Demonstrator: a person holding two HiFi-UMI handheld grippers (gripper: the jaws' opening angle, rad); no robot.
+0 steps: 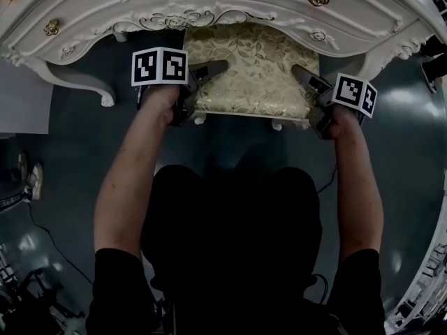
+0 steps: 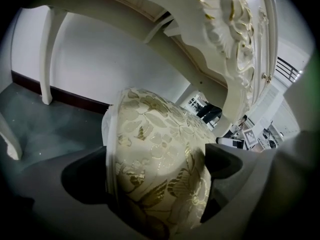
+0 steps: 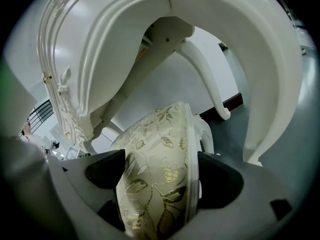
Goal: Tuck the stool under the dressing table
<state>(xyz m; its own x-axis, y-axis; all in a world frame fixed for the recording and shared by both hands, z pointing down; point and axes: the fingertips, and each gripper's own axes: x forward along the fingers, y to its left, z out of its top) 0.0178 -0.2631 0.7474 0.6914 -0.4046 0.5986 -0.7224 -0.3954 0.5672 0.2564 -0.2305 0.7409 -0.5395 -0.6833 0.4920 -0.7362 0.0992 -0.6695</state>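
The left claw (image 2: 156, 178) and right claw (image 3: 157, 176) are each clamping the stool (image 1: 255, 68) by its seat edge, the stool lying roughly half beneath the counter (image 1: 230, 2) ahead of them and, seemingly, needing a further push in.

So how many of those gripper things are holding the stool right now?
2. The left gripper is shut on the stool at its cushion's left edge, and the right gripper on its right edge. No others are in view.
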